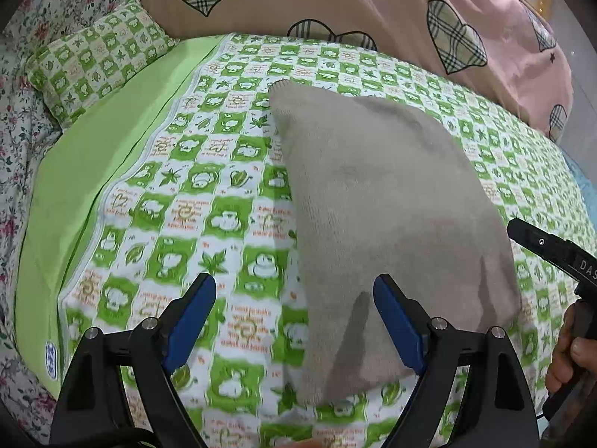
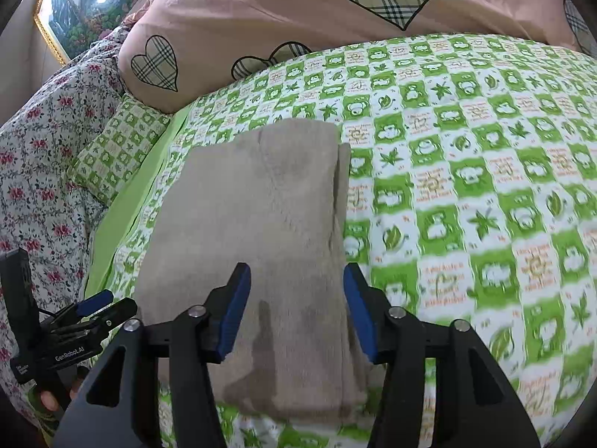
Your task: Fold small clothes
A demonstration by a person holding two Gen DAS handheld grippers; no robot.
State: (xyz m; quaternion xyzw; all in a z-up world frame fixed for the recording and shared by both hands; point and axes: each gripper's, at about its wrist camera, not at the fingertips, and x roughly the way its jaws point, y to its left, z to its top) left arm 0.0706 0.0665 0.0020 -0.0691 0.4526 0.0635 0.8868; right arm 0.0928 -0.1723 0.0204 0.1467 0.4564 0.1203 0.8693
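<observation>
The left gripper [image 1: 294, 321] is held wide apart and the right gripper [image 2: 296, 310] partly spread, nothing clamped by either. Beyond them, a folded beige knitted garment [image 2: 261, 224] is laid flat on the green-and-white checked bedsheet [image 2: 466, 186]. Farther back, a pink heart-patterned quilt [image 2: 280, 18] is heaped.
</observation>
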